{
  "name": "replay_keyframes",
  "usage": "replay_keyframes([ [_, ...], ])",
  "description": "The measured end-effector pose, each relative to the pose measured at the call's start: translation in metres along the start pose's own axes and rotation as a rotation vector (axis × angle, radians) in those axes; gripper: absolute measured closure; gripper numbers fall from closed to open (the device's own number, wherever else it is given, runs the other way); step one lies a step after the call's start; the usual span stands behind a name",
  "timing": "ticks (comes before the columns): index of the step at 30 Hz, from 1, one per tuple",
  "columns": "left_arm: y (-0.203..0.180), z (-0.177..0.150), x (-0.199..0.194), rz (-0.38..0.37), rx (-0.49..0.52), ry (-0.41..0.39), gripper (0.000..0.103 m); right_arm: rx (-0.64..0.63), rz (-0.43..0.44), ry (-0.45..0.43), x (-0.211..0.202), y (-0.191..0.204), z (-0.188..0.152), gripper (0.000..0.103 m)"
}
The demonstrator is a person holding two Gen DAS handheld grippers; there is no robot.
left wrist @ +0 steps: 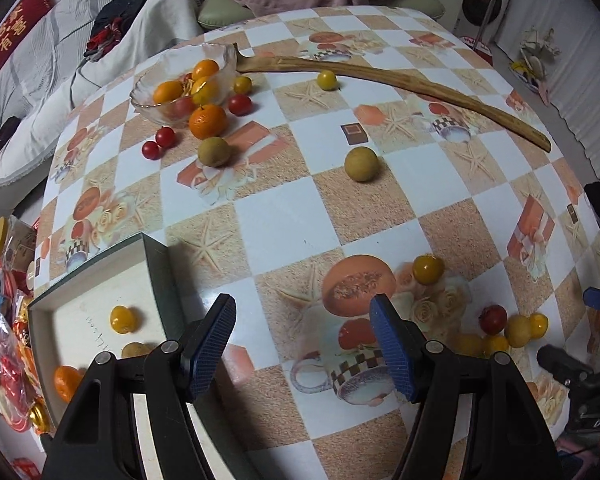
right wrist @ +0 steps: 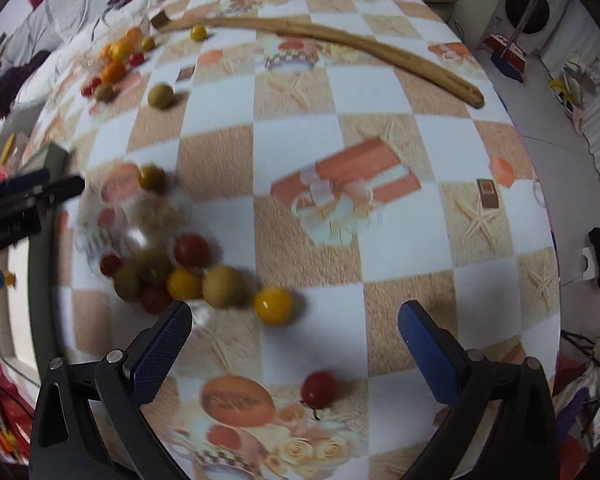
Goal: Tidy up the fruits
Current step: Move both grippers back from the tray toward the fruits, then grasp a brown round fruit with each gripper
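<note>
Our left hand-held gripper (left wrist: 304,340) and right hand-held gripper (right wrist: 296,340) gape empty over the bench (left wrist: 324,216); fruit lies in the box (left wrist: 100,304).

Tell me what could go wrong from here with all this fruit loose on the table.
Round fruits roll: the red cherry tomato between the open right hand-held gripper fingers could squirt away if nudged. The clear glass bowl sits near the table edge; a bump might tip it.

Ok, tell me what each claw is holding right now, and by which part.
Nothing. The left claw and right claw are both open and empty above the table.
</note>
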State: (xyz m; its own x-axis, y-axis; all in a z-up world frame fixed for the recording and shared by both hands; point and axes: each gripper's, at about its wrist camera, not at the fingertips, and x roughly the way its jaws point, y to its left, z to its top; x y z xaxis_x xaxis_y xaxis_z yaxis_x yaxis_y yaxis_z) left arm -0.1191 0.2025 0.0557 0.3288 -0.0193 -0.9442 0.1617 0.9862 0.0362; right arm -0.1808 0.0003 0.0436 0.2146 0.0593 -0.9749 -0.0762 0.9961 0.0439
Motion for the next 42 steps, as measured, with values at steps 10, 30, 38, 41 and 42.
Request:
replay_keyframes([
  [10,-0.012,0.032,0.017,-0.022,-0.004,-0.006,0.032,-0.135,-0.034,0.012,0.023,0.01,-0.009,0.0],
  [30,-0.05,0.086,0.066,0.007,0.051,-0.011,0.032,-0.251,-0.015,-0.038,0.025,0.023,-0.001,0.024],
  [38,-0.055,0.086,0.065,-0.051,0.047,-0.012,0.065,-0.26,0.037,-0.05,0.016,0.026,0.005,0.069],
  [41,-0.059,0.084,0.063,-0.071,0.059,-0.019,0.075,-0.128,0.148,-0.041,0.012,0.01,0.01,0.075],
  [42,-0.058,0.083,0.063,-0.076,0.057,-0.022,0.075,-0.097,0.165,-0.038,0.013,0.005,0.011,0.075],
])
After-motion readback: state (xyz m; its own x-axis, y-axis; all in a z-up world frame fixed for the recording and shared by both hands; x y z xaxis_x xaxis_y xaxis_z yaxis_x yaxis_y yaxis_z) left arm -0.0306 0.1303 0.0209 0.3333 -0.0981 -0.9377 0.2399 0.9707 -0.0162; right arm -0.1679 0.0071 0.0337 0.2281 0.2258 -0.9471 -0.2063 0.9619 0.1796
